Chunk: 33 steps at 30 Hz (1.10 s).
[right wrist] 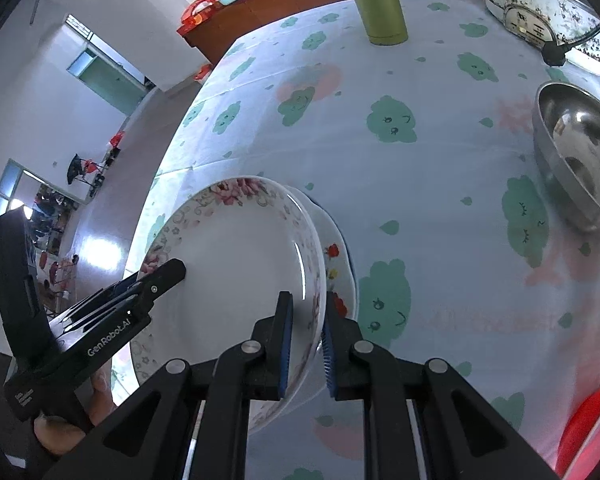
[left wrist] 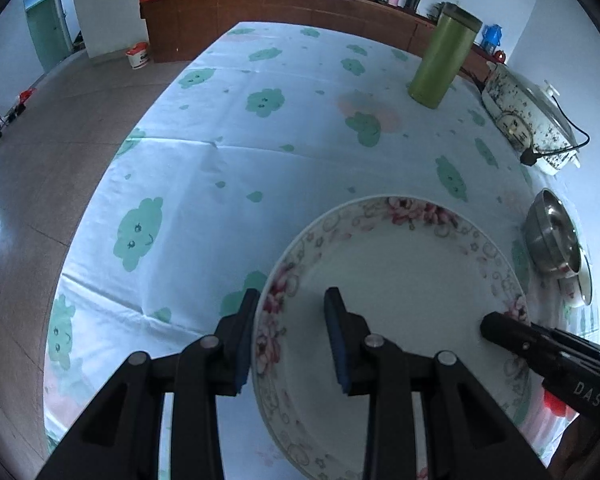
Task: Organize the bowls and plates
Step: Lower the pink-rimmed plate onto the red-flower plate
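Note:
A white plate with a pink floral rim (left wrist: 392, 280) (right wrist: 236, 264) is held between both grippers over the clouded tablecloth. My left gripper (left wrist: 292, 296) is shut on its left rim, one pad outside and one inside the well. My right gripper (right wrist: 306, 300) is shut on the opposite rim; in the left wrist view its tip (left wrist: 490, 326) shows at the plate's right edge. The left gripper (right wrist: 176, 270) shows in the right wrist view too. A second plate with red and yellow flowers (right wrist: 340, 264) lies just under the held one; whether they touch I cannot tell.
A steel bowl (left wrist: 552, 236) (right wrist: 580, 160) stands to the right, with a white dish (left wrist: 582, 288) beneath it. A green tumbler (left wrist: 444, 60) and a spotted electric cooker (left wrist: 528, 120) with its cord stand at the far right. A red object (right wrist: 588, 432) lies near right. The table's left edge drops to the floor.

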Available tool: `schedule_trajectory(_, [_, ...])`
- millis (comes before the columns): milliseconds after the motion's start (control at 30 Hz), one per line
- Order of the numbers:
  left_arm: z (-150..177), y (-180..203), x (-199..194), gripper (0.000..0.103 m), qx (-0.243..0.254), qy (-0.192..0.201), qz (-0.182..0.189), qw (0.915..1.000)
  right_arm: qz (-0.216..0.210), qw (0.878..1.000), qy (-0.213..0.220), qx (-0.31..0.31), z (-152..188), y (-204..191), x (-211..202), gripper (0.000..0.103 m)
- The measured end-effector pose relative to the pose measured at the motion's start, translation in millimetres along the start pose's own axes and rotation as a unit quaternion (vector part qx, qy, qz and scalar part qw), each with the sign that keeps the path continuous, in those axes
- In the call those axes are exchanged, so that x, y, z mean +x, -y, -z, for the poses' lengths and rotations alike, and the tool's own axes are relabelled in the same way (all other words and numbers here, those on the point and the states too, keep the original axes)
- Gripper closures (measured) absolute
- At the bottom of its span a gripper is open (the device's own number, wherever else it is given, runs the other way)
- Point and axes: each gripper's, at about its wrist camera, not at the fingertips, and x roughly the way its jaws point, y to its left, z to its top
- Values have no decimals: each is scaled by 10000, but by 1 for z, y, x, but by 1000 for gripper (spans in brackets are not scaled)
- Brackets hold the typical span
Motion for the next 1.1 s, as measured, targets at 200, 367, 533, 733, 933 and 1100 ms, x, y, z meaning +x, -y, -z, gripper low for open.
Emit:
schedule_trajectory(200, [-4, -5, 11, 72, 43, -91, 30, 9999, 100, 9999, -34, 56, -1, -4, 7, 88])
schedule_trajectory(367, [-7, -3, 14, 72, 104, -53, 54, 9999, 174, 9998, -55, 90, -1, -2, 11, 88])
schedule_trajectory(533, [-7, -3, 16, 71, 105, 1, 59, 9999, 203, 9998, 10, -90, 0, -3, 9, 87])
schedule_trajectory(733, [2, 2, 14, 69, 261, 202, 0, 9995, 269, 9987, 254, -337, 9, -5, 4, 87])
schedule_trajectory(933, [5, 5, 14, 68, 395, 274, -21, 9988, 350, 9964, 623, -463, 24, -6, -3, 86])
schedule_trajectory(1100, [5, 6, 14, 67, 402, 282, -44, 9988, 511, 9942, 764, -556, 33, -11, -7, 85])
